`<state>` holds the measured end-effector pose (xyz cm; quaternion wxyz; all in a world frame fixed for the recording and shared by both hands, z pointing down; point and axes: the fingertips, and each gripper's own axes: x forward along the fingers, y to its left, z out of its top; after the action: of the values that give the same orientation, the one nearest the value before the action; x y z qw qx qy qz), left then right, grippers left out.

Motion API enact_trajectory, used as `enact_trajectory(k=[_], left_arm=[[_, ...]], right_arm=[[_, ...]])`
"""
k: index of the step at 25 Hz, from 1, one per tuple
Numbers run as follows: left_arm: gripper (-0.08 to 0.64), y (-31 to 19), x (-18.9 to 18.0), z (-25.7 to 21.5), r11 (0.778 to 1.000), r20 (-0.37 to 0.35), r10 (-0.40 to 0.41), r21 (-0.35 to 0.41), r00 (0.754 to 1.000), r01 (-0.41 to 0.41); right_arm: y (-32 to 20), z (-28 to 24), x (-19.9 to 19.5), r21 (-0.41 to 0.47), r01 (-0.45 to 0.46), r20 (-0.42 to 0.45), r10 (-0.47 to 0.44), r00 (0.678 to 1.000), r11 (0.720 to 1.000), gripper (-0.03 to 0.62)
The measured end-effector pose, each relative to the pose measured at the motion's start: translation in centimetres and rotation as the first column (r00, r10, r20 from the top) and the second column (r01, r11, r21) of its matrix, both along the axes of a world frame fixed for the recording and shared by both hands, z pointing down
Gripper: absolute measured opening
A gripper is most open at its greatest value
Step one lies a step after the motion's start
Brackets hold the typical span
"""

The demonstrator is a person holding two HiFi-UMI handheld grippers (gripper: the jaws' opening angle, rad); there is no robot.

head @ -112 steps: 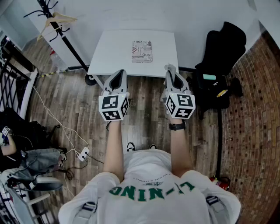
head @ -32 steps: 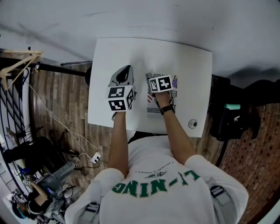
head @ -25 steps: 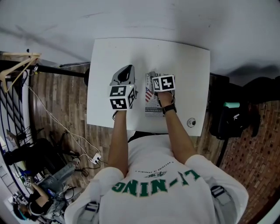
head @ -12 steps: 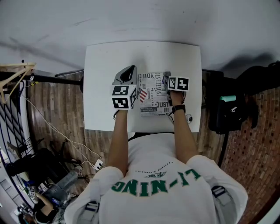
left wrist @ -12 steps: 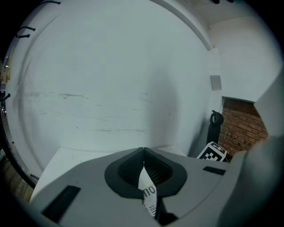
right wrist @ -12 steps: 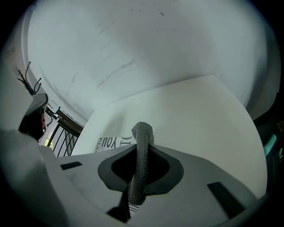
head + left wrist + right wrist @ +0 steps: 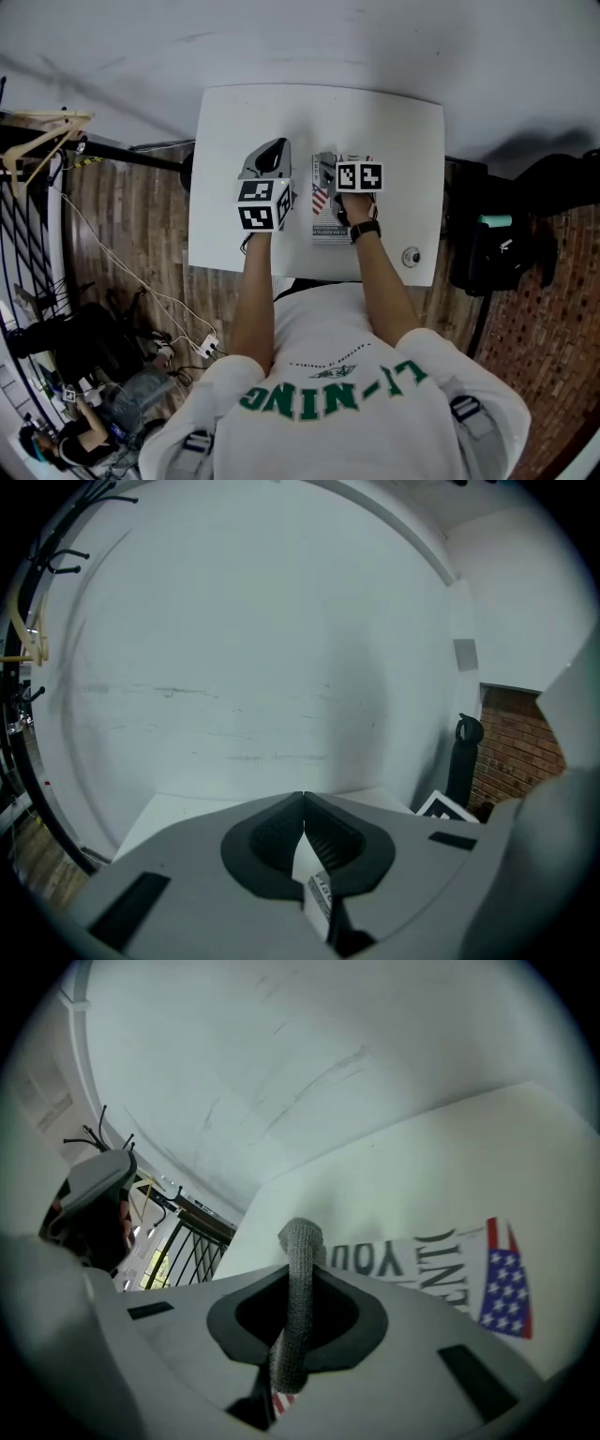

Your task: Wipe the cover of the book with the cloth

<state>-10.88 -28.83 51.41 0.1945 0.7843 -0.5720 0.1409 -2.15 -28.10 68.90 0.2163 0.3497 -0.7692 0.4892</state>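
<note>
A white book (image 7: 327, 228) with black lettering and a flag print lies on the white table (image 7: 394, 131). My right gripper (image 7: 330, 167) is over the book, shut on a grey knitted cloth (image 7: 298, 1297) that stands up between its jaws. In the right gripper view the book's cover (image 7: 469, 1274) lies just beyond the jaws. My left gripper (image 7: 273, 150) hovers over the table just left of the book, jaws shut (image 7: 303, 801). A thin white printed strip (image 7: 317, 881) shows low between its pads. That view faces the white wall.
A small round object (image 7: 410, 257) sits near the table's front right corner. A black bag (image 7: 497, 246) stands on the floor to the right. A coat rack (image 7: 56, 141) and cables (image 7: 141, 291) are at the left. The wall runs behind the table.
The person walked up to the table. Over the last second the right gripper swept right across the book with the cloth, then back left. The left gripper stayed put.
</note>
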Motion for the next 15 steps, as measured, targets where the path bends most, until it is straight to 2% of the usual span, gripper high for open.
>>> enact_trajectory(k=[2,6,10,15], left_arm=[[0.006,0.2,-0.4,-0.5,1.0,0.001,0.003,0.014,1.0,-0.003],[0.006,0.4,-1.3,-1.2,1.0,-0.001,-0.012,0.027,1.0,0.012],[0.006,0.6,-0.9,-1.0,1.0,-0.011,-0.004,0.023,1.0,0.004],[0.006,-0.3,0.7,-1.1,0.999,-0.033,0.026,0.037,0.999,-0.025]], right_arm=[[1.0,0.4,-2.4,-0.007,0.044,0.009,-0.044,0.999,0.999,0.041],[2.2,1.5,-3.3,-0.028,0.091,-0.074,-0.093,0.993,0.995,0.041],[2.1,1.8,-0.8,-0.049,0.033,-0.103,-0.038,0.994,0.998,0.041],[1.3,1.6,5.0,-0.015,-0.058,-0.132,0.056,0.99,0.998,0.041]])
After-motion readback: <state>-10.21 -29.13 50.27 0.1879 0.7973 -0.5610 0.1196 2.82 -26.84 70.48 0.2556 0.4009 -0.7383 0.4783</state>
